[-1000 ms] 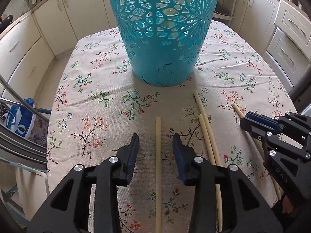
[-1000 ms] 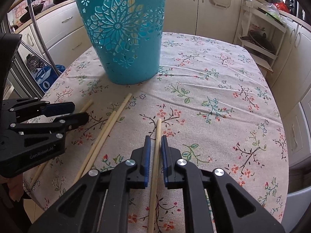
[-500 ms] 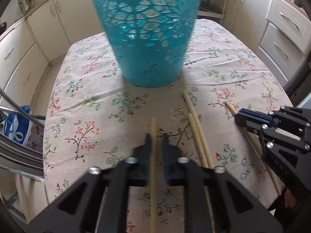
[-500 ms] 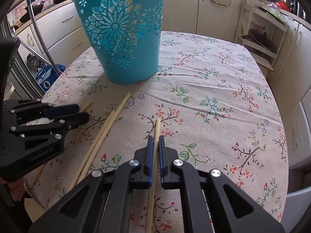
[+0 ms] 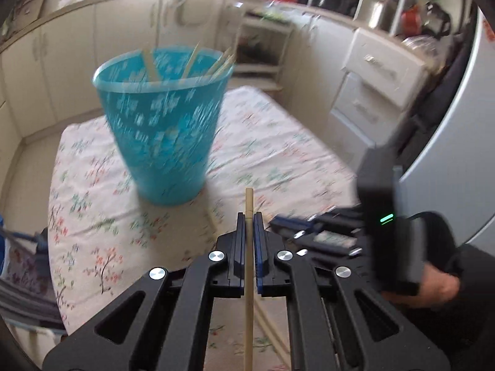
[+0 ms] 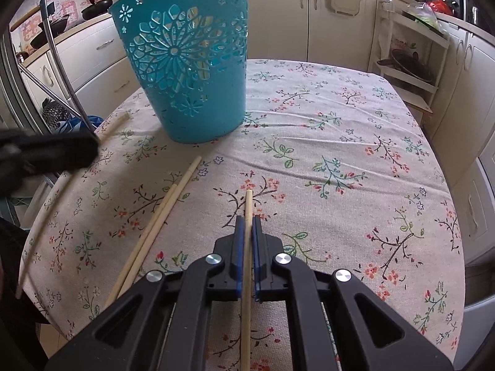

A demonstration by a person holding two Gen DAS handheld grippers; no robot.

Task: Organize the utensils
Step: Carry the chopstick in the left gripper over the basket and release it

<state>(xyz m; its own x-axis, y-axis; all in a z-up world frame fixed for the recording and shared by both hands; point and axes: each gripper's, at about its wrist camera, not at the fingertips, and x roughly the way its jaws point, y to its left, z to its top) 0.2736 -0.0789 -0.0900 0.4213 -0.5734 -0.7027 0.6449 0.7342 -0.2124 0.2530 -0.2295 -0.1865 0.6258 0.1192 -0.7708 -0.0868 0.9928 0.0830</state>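
A wooden chopstick (image 5: 248, 278) is clamped between the closed jaws of the left gripper (image 5: 249, 221), its tip sticking out just past the fingertips toward twelve o'clock; the view is blurred. A second chopstick (image 6: 246, 266) is pinched in the same way by the right gripper (image 6: 248, 222), whose jaws are pressed shut on it, with its tip seen against the floral tablecloth (image 6: 340, 142). The turquoise basket (image 6: 191, 71) is stood upright on the cloth at about eleven o'clock from the right gripper, and several sticks are seen leaning inside it in the left wrist view. Two chopsticks (image 6: 154, 228) are left lying side by side on the cloth at about nine o'clock from the right gripper, and a further one (image 6: 62, 191) is laid near the table edge beyond them, partly hidden by the blurred left gripper.
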